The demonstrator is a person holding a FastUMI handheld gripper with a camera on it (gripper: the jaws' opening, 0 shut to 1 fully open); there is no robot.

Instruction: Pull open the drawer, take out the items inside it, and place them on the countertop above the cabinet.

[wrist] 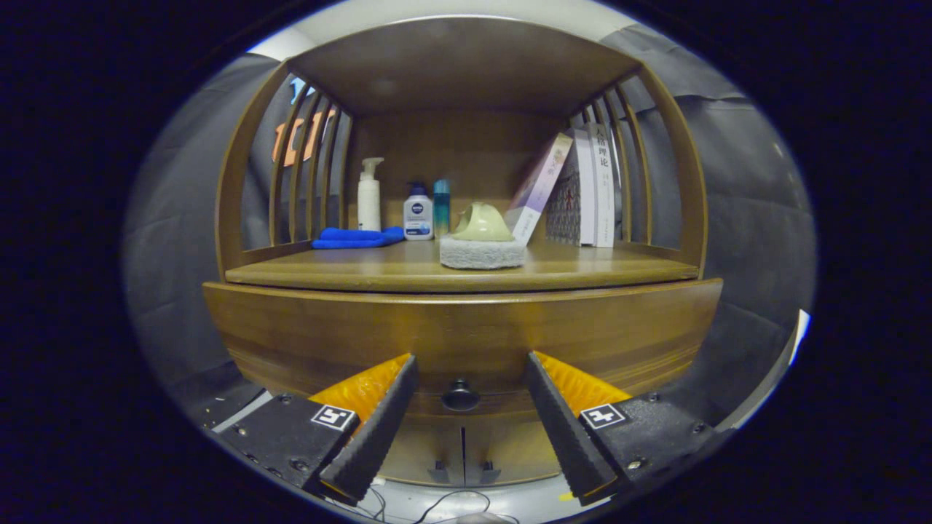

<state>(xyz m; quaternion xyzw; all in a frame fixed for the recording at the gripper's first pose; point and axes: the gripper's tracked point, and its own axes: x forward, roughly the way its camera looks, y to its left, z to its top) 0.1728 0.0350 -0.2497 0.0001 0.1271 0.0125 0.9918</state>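
A wooden cabinet faces me, its drawer front (pixel 466 338) shut, with a small dark round knob (pixel 460 395) low in the middle. My gripper (pixel 470 364) is open, and the knob sits between the two fingers, a little beyond their tips, untouched. Above the drawer runs the countertop (pixel 582 273). On it, just above the knob, a pale green curved object (pixel 482 223) rests on a grey scouring pad (pixel 482 252). The drawer's inside is hidden.
At the back left of the countertop stand a white pump bottle (pixel 369 195), a white and blue bottle (pixel 418 212) and a slim teal bottle (pixel 441 199), beside a blue cloth (pixel 357 237). Books (pixel 582 185) lean at the right. Slatted side rails and a roof enclose the shelf.
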